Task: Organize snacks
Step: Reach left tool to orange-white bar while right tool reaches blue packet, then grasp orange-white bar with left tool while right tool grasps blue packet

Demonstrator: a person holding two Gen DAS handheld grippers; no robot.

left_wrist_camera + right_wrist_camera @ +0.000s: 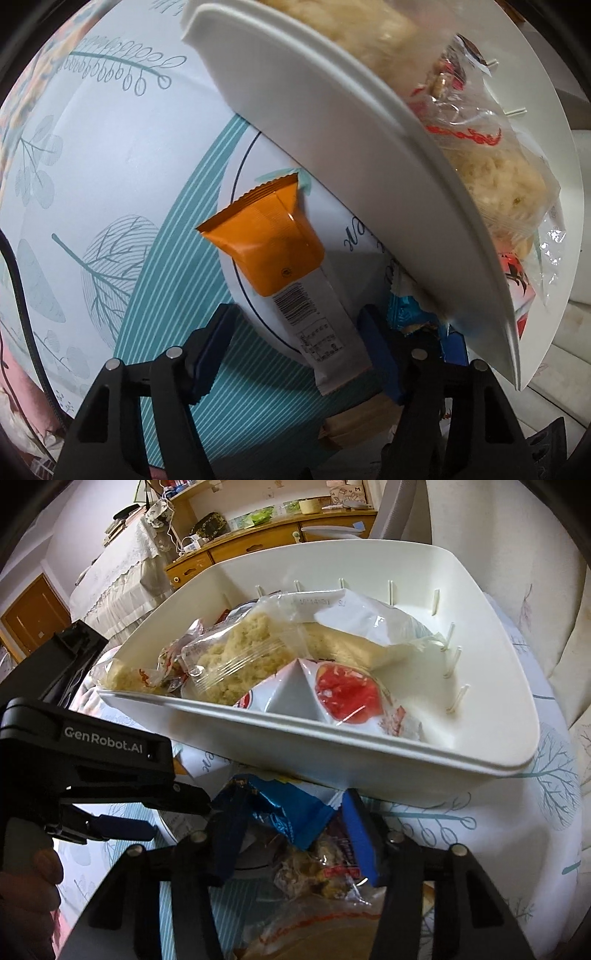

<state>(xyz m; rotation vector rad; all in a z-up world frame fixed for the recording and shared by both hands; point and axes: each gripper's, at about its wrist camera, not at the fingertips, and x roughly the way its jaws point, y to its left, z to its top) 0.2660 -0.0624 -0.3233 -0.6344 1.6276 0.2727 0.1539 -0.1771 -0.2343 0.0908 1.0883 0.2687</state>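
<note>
Left wrist view. We look steeply down on a round table under a leaf-print tablecloth (110, 177); a black cable (22, 295) runs down its far left edge. The left gripper (299, 354) hangs with its 2 blue-padded fingers (210, 354) about half apart, 1 on each side of an orange-and-white snack bar (280, 266) lying flat on the cloth. We see a clear gap at the left pad; the right pad stands just beside the wrapper's edge, and we cannot tell whether it touches. Nothing is gripped. Right of the bar, a blue snack packet (406, 314) lies partly under the white plastic bin (332, 140), whose rim crosses the upper right. Inside the bin lie clear bags of pale puffed-rice cakes (491, 184).

Right wrist view. At far left we see the left gripper's black body (74, 753), marked GenRobot.AI, and part of a hand (33, 878) holding it. The white bin (369, 753) fills the centre, standing on the patterned cloth (546, 812). It holds rice-cake bags (236, 657), a white bag (354, 616) and a white packet with a red picture (347, 694). Below the bin's near wall, the right gripper (291, 834) straddles the blue snack packet (280, 812), its fingers (360, 830) half apart and close on both sides; we cannot tell whether the pads press it. A clear bag with red print (321, 878) lies beneath. A wooden sideboard (273, 542) stands behind.
</note>
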